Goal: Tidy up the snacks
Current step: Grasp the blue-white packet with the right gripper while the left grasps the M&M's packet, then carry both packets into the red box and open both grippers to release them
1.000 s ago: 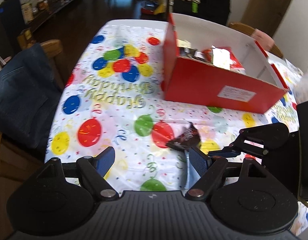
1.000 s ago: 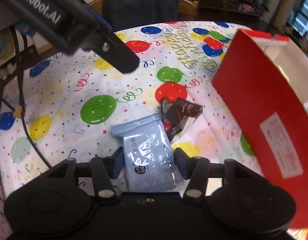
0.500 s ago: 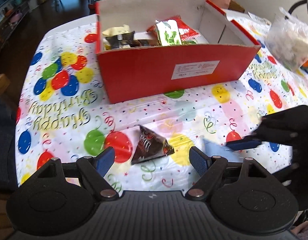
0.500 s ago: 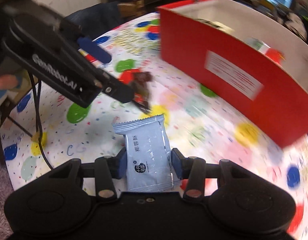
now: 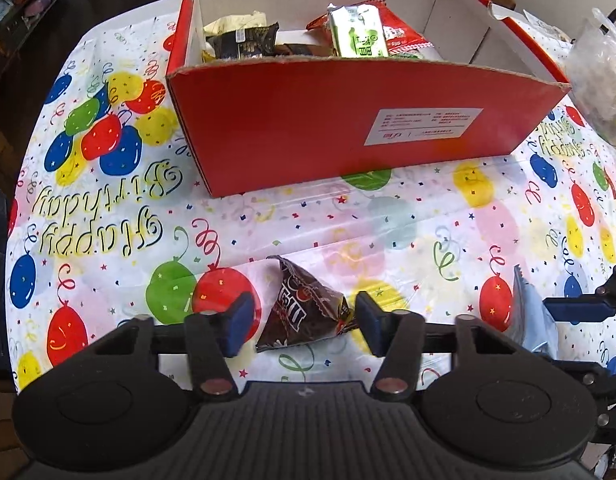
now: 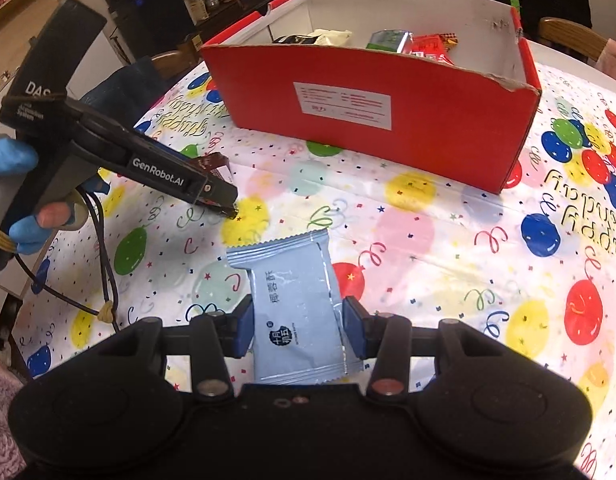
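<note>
Two grippers: both low over the table (image 5: 108, 208), each with a packet between its fingers.
Left gripper (image 5: 300, 322): fingers spread around the brown packet (image 5: 304, 308). The right pad sits at the packet's crimped corner; the left pad stands apart from it. Released, not gripping.
Brown packet: lies on the table in front of the box (image 5: 347, 128), well apart from it, one end pointing toward the box.
Right gripper (image 6: 298, 330): fingers against both side edges of the blue packet (image 6: 296, 312). It seems clenched on the packet, though the contact is hard to judge from this angle.
Blue packet: flat between the right fingers, its serrated end toward the box, printed face up. In the left view only its edge (image 5: 531, 312) shows at the right, beside a blue pad.
Box: red outside, white inside, open top, white label on the near wall. It stands on the table beyond both packets.
Inside the box: several snacks heaped toward the left and middle, among them a green packet (image 5: 357, 34), a red one and a dark one.
Tablecloth: white with coloured balloons and birthday lettering.
Hand (image 6: 24, 192): blue-gloved, holding the left gripper's handle, seen at the left of the right view.
Bag (image 5: 601, 76): clear plastic, just right of the box.
</note>
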The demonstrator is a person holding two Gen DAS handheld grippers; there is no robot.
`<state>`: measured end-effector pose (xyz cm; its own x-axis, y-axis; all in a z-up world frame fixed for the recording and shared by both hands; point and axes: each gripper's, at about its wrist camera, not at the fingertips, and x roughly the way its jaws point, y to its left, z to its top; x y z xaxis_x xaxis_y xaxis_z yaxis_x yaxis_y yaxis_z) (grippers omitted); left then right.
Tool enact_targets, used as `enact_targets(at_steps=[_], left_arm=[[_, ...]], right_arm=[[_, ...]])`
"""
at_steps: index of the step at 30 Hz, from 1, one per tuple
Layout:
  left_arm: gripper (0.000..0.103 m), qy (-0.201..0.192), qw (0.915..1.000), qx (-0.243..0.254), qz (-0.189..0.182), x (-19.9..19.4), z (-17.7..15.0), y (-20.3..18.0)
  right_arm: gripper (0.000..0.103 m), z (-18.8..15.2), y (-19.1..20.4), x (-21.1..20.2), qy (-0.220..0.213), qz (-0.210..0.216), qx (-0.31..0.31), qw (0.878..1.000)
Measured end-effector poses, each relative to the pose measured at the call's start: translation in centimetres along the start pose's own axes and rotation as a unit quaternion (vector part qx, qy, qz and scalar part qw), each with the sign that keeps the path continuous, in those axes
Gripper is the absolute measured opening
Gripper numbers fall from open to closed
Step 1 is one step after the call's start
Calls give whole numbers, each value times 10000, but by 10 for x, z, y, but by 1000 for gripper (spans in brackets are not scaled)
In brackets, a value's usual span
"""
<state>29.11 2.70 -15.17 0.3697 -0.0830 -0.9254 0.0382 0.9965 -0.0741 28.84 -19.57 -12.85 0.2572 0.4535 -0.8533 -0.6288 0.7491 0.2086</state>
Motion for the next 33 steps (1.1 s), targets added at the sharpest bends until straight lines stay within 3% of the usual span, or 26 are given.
enact_targets(at_steps=[8,25,33], left_arm=[[34,-70,10000,31,17,-3,-1,-1],[30,-373,9983,-434,86,-31,-16,5],[30,-654,9963,-548,30,-63,-17,2]], right_arm=[[44,5,2,-2,-69,-29,33,10000],[44,16,7,-24,-409,-91,164,9990],[44,31,9,-48,-810,-258,229,9961]])
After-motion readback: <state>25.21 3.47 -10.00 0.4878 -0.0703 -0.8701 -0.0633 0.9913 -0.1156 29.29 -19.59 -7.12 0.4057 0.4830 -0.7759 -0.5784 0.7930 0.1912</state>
